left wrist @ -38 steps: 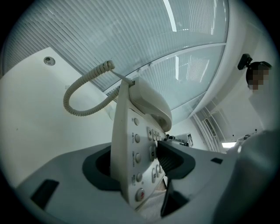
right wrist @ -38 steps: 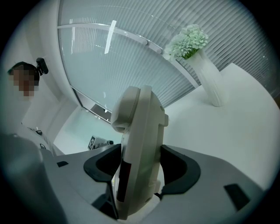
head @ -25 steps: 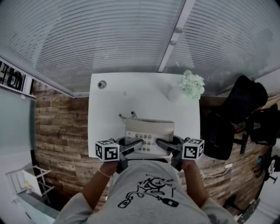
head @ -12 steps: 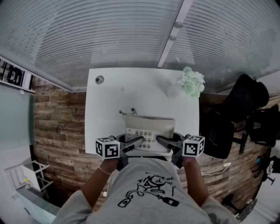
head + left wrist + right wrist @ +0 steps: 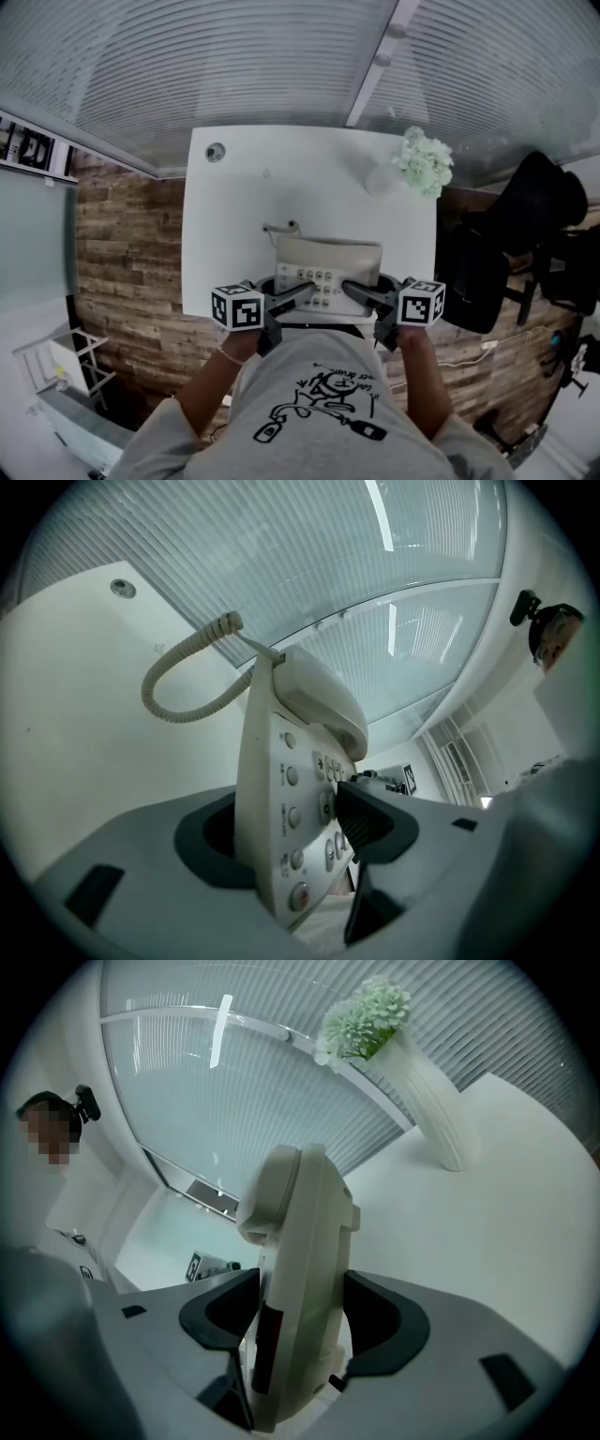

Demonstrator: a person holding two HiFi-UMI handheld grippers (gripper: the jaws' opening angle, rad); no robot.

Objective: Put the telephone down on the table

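The person is holding a beige telephone (image 5: 328,270) between the two grippers, over the 6 o'clock edge of the white table (image 5: 234,216). The left gripper (image 5: 305,292) is reaching in from 8 o'clock and the right gripper (image 5: 354,292) from 4 o'clock, so that each is taking one side of the telephone's body.

In the left gripper view the telephone (image 5: 286,789) is standing on edge between that gripper's fingers (image 5: 375,819). One dark pad is pressing on the keypad face among the round buttons, and the other is lying against the underside, so the left gripper (image 5: 300,829) is clamping the body. The handset (image 5: 319,697) is sitting in its cradle at the 12 o'clock end, and the coiled cord (image 5: 183,694) is looping out toward 10 o'clock above the table.

In the right gripper view the telephone (image 5: 302,1260) is showing its narrow side, and the fingers (image 5: 386,1321) of the right gripper (image 5: 305,1324) are closing on it from 9 and 3 o'clock.

Whether the base is touching the table is not clear from any view.

Toward the table's 1 o'clock corner a white vase (image 5: 380,180) is standing, holding pale green flowers (image 5: 424,159), well apart from the telephone. A small round grommet (image 5: 216,151) is sitting near the 11 o'clock corner. A black chair (image 5: 525,234) is standing off the table at 3 o'clock.
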